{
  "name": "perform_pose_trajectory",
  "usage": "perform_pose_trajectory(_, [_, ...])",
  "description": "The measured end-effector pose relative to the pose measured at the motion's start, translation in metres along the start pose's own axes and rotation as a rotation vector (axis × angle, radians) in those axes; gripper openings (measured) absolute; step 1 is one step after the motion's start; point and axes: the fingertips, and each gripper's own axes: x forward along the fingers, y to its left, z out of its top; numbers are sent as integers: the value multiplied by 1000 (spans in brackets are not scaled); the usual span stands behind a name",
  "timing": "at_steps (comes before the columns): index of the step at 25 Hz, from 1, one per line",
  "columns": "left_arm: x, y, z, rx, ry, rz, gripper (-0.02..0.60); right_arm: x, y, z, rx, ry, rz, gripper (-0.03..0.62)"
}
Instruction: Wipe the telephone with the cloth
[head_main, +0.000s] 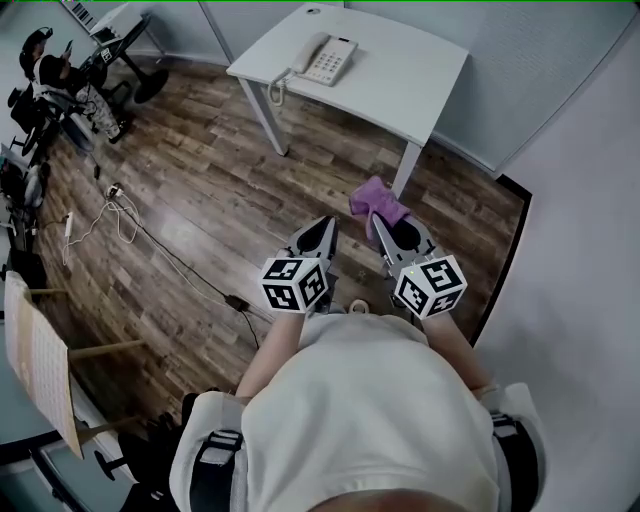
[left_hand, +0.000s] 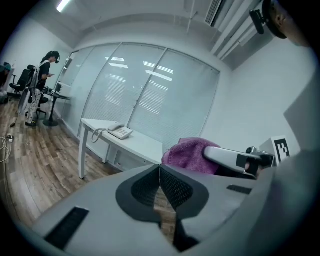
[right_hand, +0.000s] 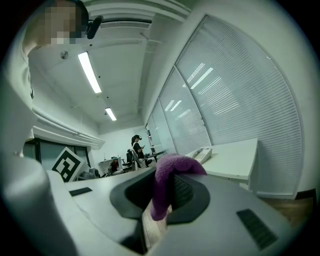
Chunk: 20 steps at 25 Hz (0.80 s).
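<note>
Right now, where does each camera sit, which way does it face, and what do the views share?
Head view: on the person's head, facing steeply down; shows torso, left gripper, right gripper, white table ahead.
Left gripper view: on the left gripper, along its shut, empty jaws toward the telephone.
Right gripper view: along jaws shut on the purple cloth, toward the telephone.
Shared: telephone and cloth.

Right gripper jaws clamp a purple cloth (draped over them); white telephone on a desk beyond.
</note>
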Motion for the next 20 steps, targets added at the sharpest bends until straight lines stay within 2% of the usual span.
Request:
perform_pose_trajectory(10, [2,-4,-4,0,11,9,21,4,-8,-4,21,9,9,63])
perform_pose_trajectory(20, [8,12,-4,-46,11,39,21,21,-11,-9,27,43,28,63])
